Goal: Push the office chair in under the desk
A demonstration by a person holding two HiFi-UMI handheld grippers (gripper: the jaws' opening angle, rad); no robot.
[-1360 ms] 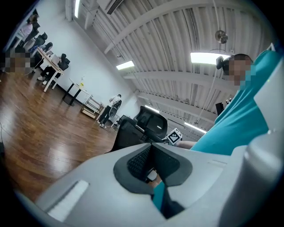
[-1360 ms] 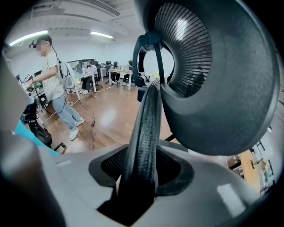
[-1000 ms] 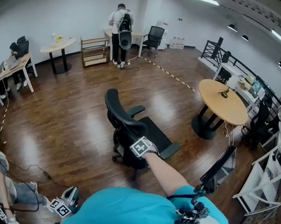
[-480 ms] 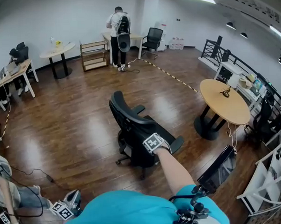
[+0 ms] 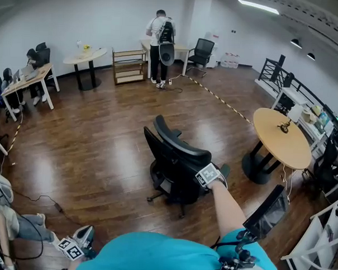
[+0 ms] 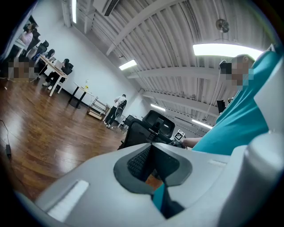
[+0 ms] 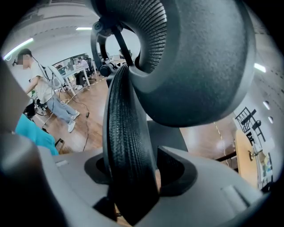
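Observation:
A black office chair (image 5: 176, 160) stands mid-floor on dark wood boards, its back turned toward me. My right gripper (image 5: 200, 169) reaches over the top of the backrest, its marker cube (image 5: 208, 175) facing up. In the right gripper view the backrest's ribbed rim (image 7: 126, 133) runs between the jaws of my right gripper (image 7: 133, 173); it lies against the left pad with a gap at the right pad. These jaws have just been opening. The headrest (image 7: 199, 57) looms above. My left gripper (image 5: 77, 242) hangs low at my left, empty; my left gripper (image 6: 151, 148) has its pads together.
A round wooden table (image 5: 286, 139) is right of the chair. A desk (image 5: 29, 78) with seated people lines the left wall. At the back are a person (image 5: 161, 36), a desk (image 5: 181, 47), another chair (image 5: 201, 52), a shelf (image 5: 127, 65) and a small round table (image 5: 85, 58). A cable (image 5: 43, 201) trails on the floor.
The chair has rolled right across the floor and turned slightly, with my right gripper staying on its backrest. The left gripper has barely shifted at the lower left.

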